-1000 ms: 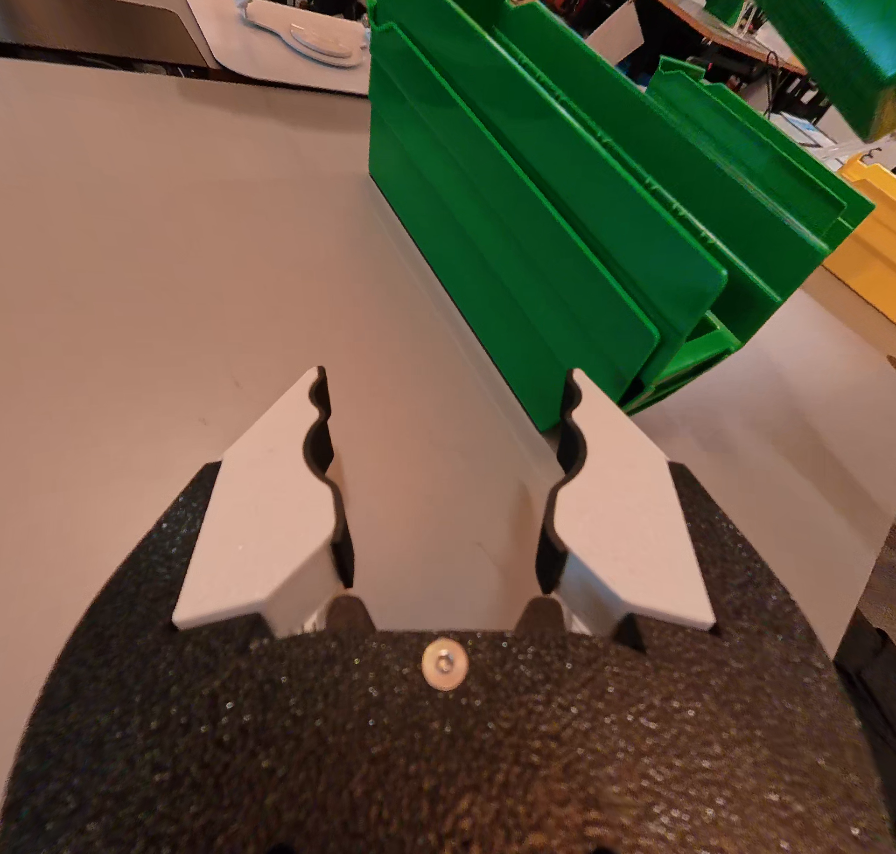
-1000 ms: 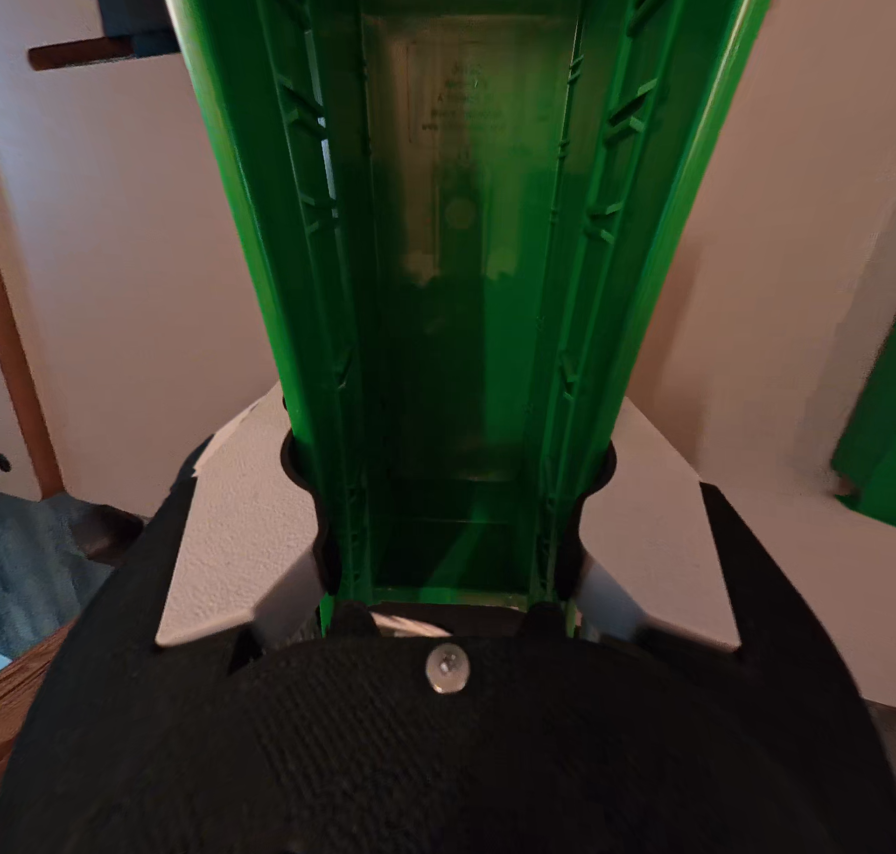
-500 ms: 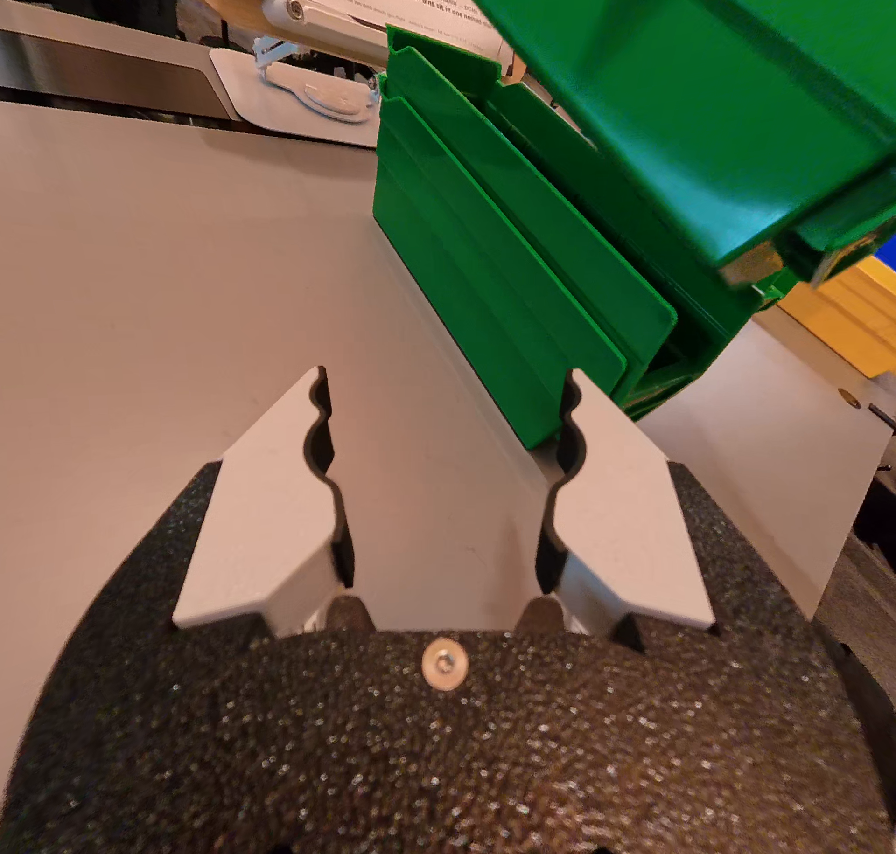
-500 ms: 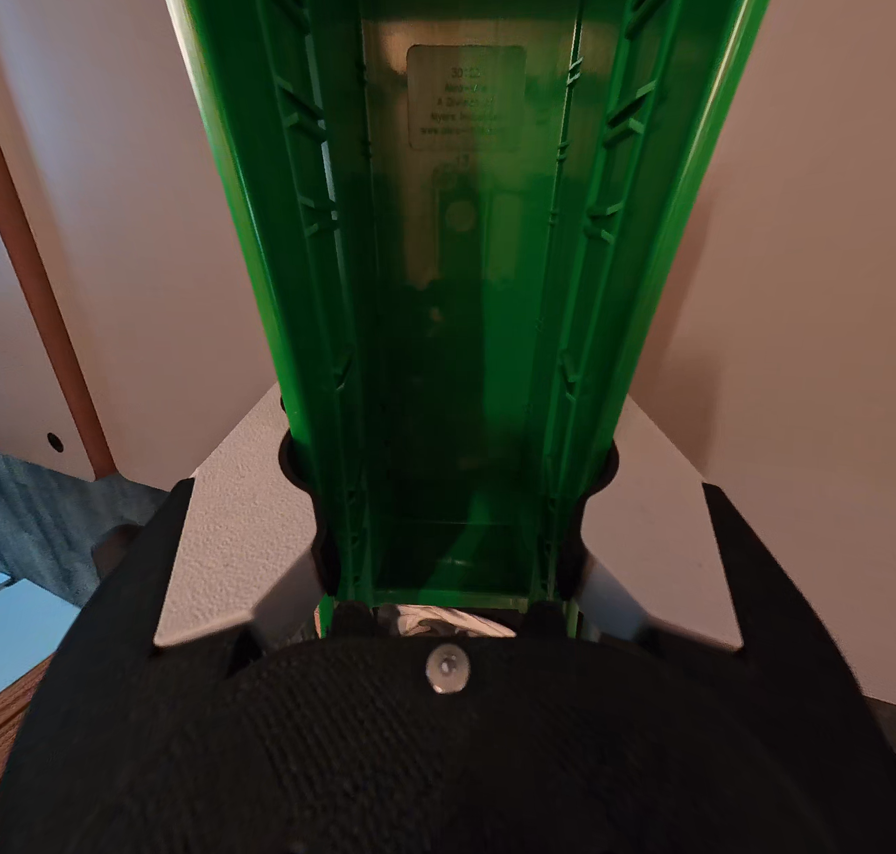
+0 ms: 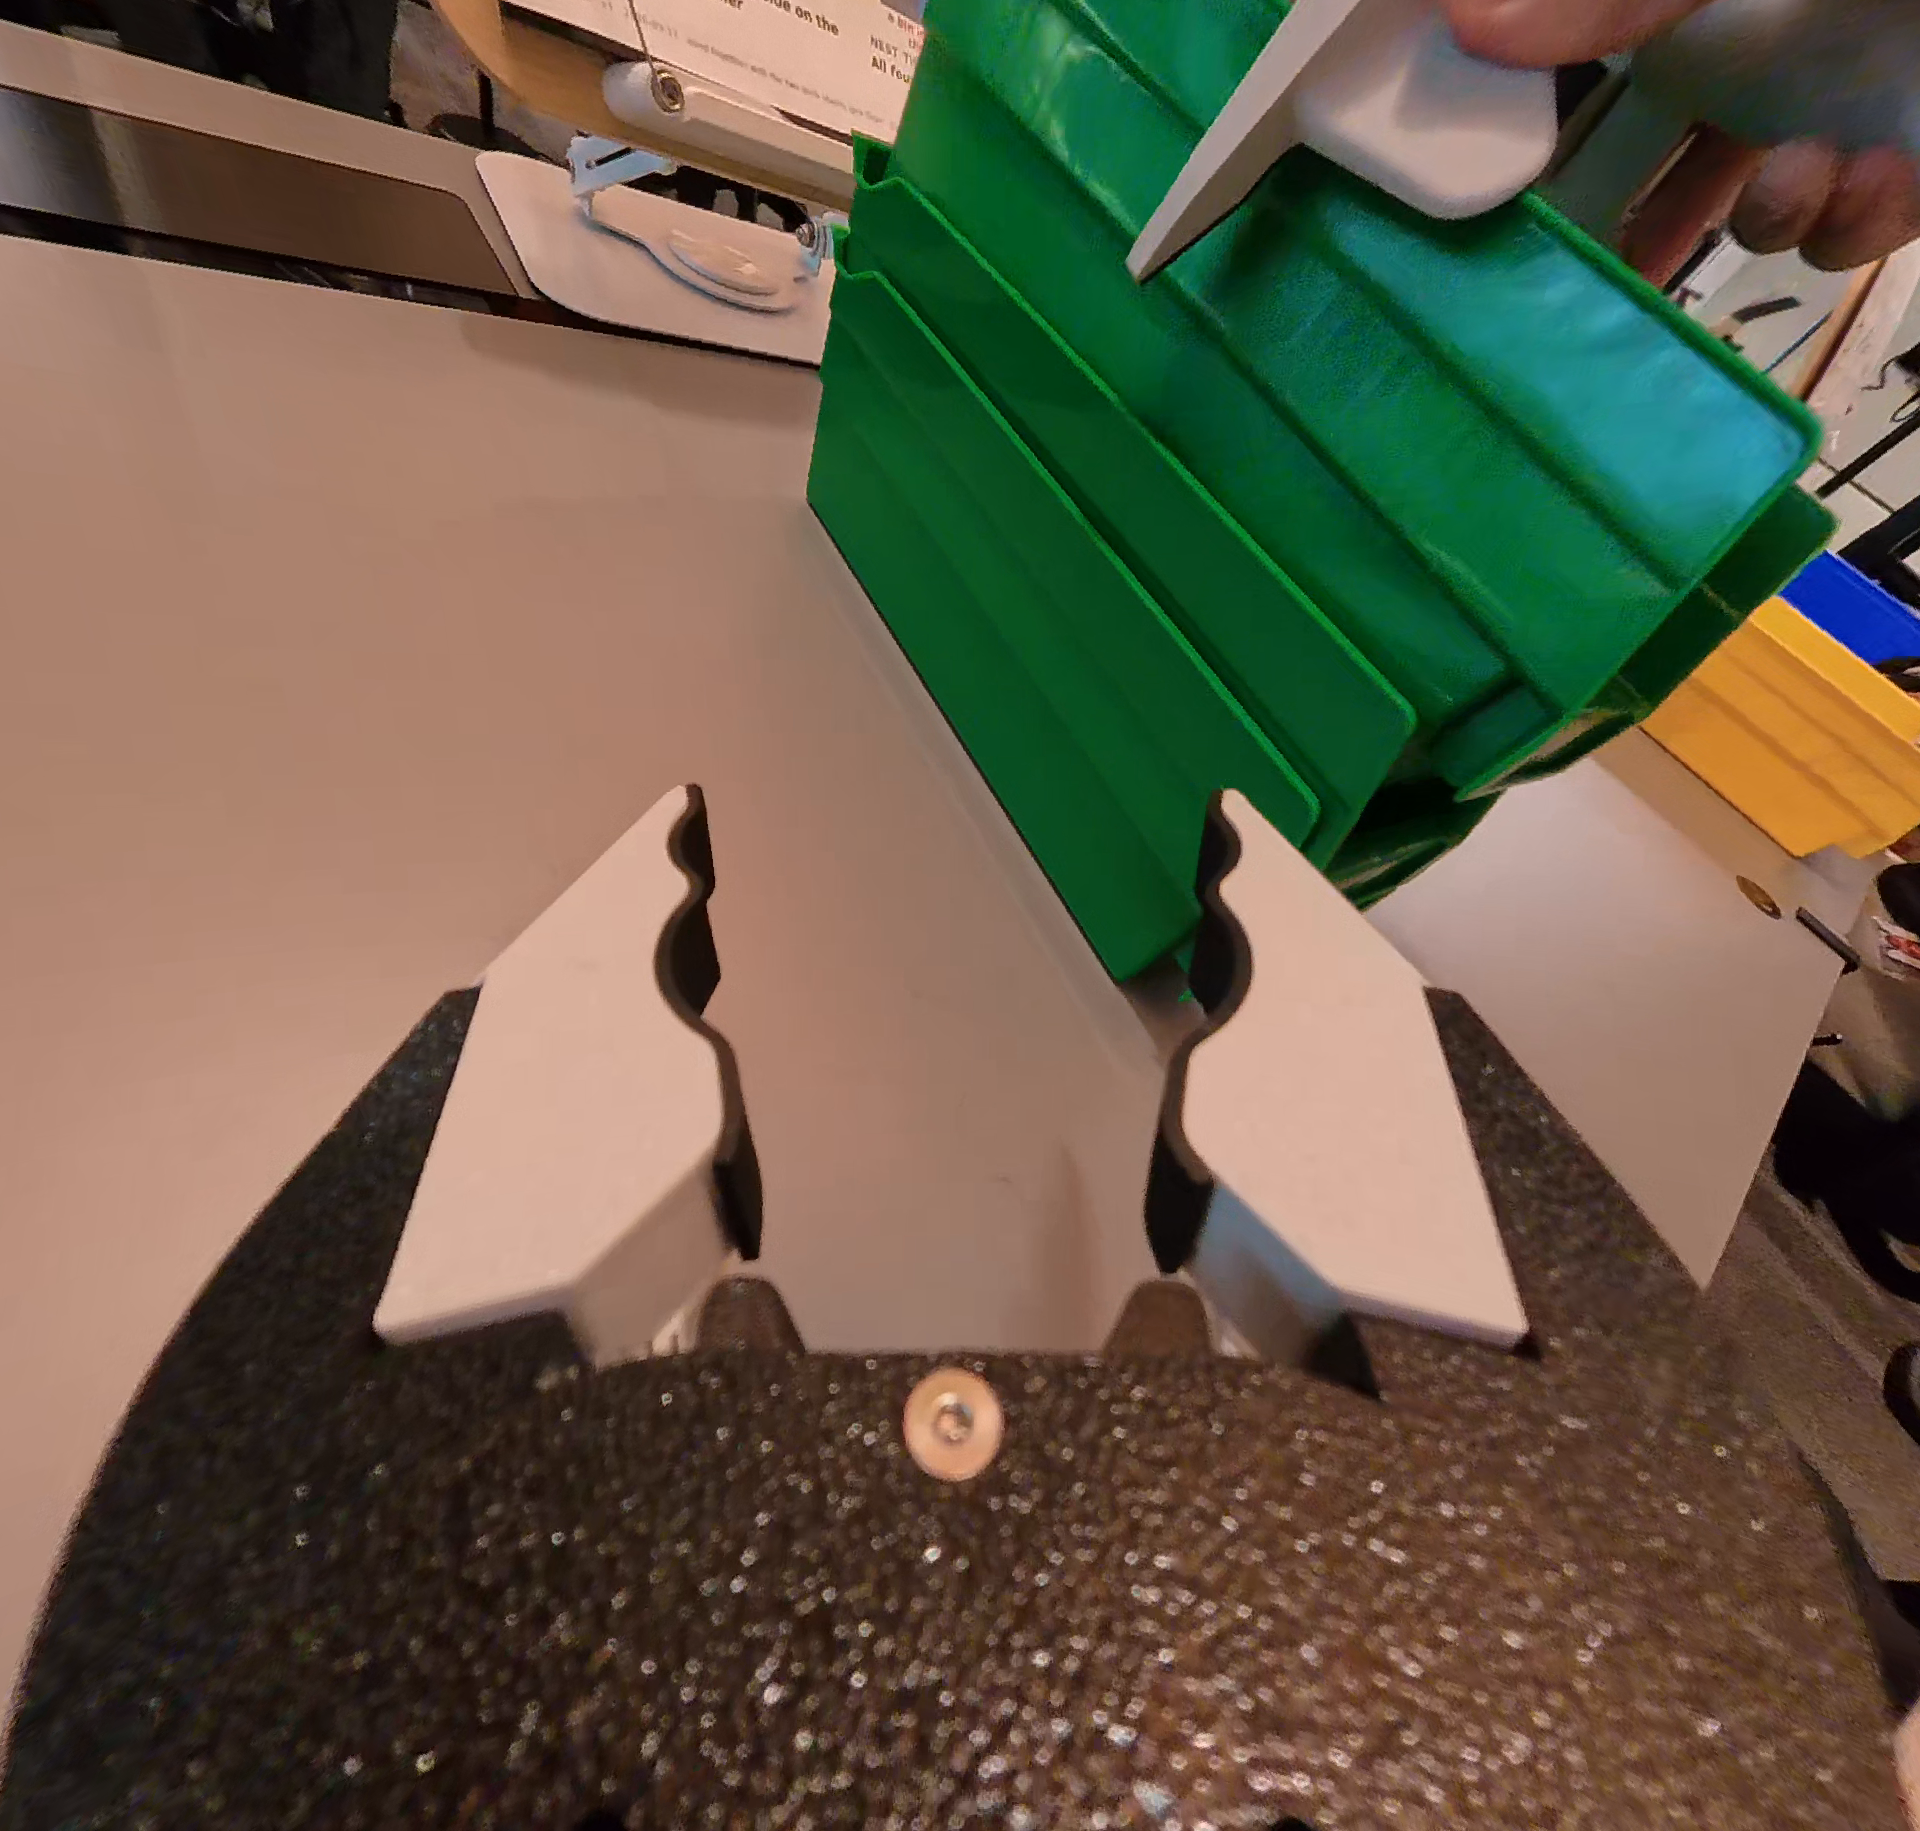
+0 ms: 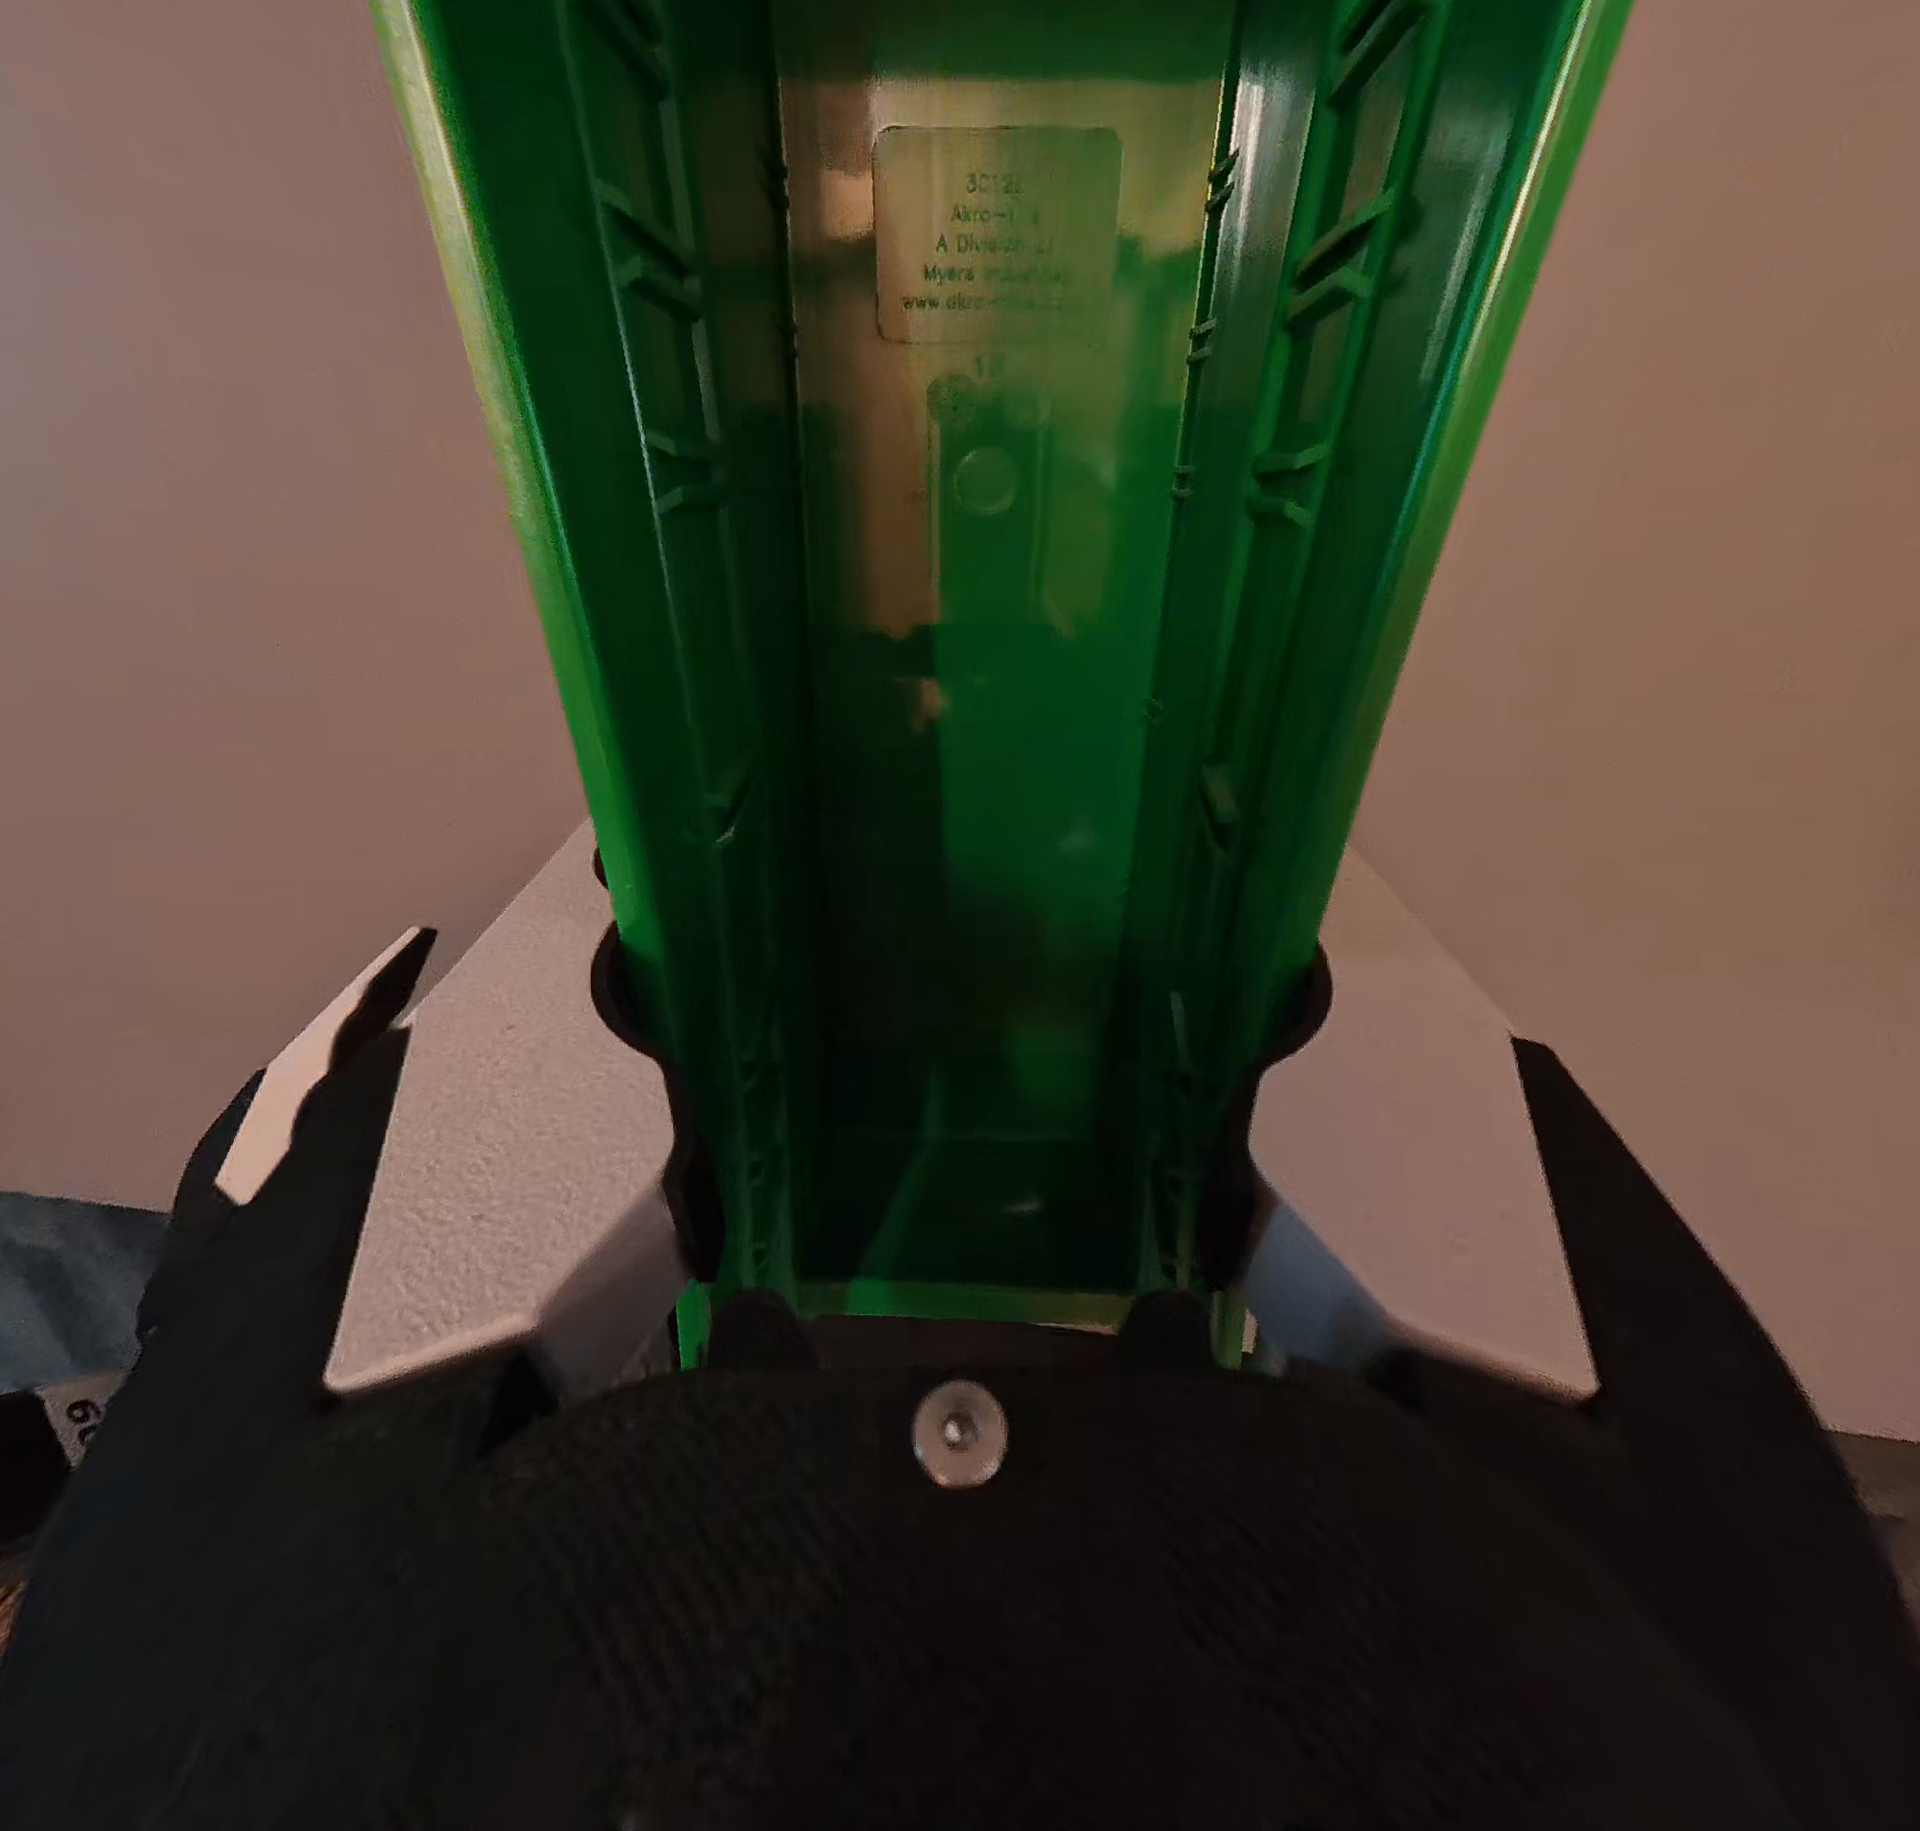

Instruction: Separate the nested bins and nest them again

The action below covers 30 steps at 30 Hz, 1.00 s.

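Right fingers (image 6: 961, 1085) clamping empty green bin (image 6: 997, 638), left fingers (image 5: 956, 1012) spread empty, nested green bins (image 5: 1049, 638) on table (image 5: 364, 638)

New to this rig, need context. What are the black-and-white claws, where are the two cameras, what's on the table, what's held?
No robot arm here: a person holds one two-finger tool in each hand, and a camera on each looks along its fingers.

In the left wrist view, the left tool is open and empty above a beige table. A stack of green bins stands there, yellow bins behind. At the upper right, the right tool lowers a green bin onto the stack.

The right wrist view looks into that same bin, with the right tool shut on its side walls.
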### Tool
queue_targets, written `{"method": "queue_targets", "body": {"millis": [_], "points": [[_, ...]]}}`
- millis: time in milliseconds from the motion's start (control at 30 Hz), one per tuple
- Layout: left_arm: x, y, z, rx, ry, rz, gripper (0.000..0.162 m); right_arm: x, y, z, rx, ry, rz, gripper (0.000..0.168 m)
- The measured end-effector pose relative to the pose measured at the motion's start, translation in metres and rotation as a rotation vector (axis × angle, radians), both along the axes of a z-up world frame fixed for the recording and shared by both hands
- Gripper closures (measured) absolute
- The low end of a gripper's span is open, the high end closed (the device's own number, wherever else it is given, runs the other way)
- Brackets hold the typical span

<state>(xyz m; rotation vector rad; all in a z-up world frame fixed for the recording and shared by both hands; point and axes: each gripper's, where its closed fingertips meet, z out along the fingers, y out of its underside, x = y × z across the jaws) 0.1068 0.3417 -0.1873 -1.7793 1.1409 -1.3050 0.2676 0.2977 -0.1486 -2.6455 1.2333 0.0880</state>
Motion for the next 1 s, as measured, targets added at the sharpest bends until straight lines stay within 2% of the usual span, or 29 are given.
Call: {"method": "queue_targets", "body": {"millis": [333, 633, 833, 867, 900, 1000], "points": [[0.008, -0.012, -0.005, 0.000, 0.020, -0.038, 0.071, 0.002, 0.001, -0.016, -0.002, -0.026, -0.020, 0.038], [0.008, -0.013, -0.005, 0.002, 0.022, -0.041, 0.071, 0.004, 0.007, -0.021, 0.049, -0.085, -0.022, 0.038], [0.008, -0.014, -0.005, -0.004, 0.021, -0.045, 0.071, 0.006, 0.010, -0.020, 0.103, -0.111, -0.014, 0.024], [0.008, -0.015, -0.005, -0.005, 0.022, -0.048, 0.071, 0.007, 0.013, -0.020, 0.122, -0.125, -0.011, 0.027], [0.008, -0.015, -0.005, -0.005, 0.023, -0.052, 0.071, 0.006, 0.017, -0.018, 0.155, -0.126, -0.005, 0.039], [0.008, -0.017, -0.005, -0.002, 0.025, -0.055, 0.071, 0.006, 0.019, -0.018, 0.180, -0.127, 0.008, 0.043]]}}
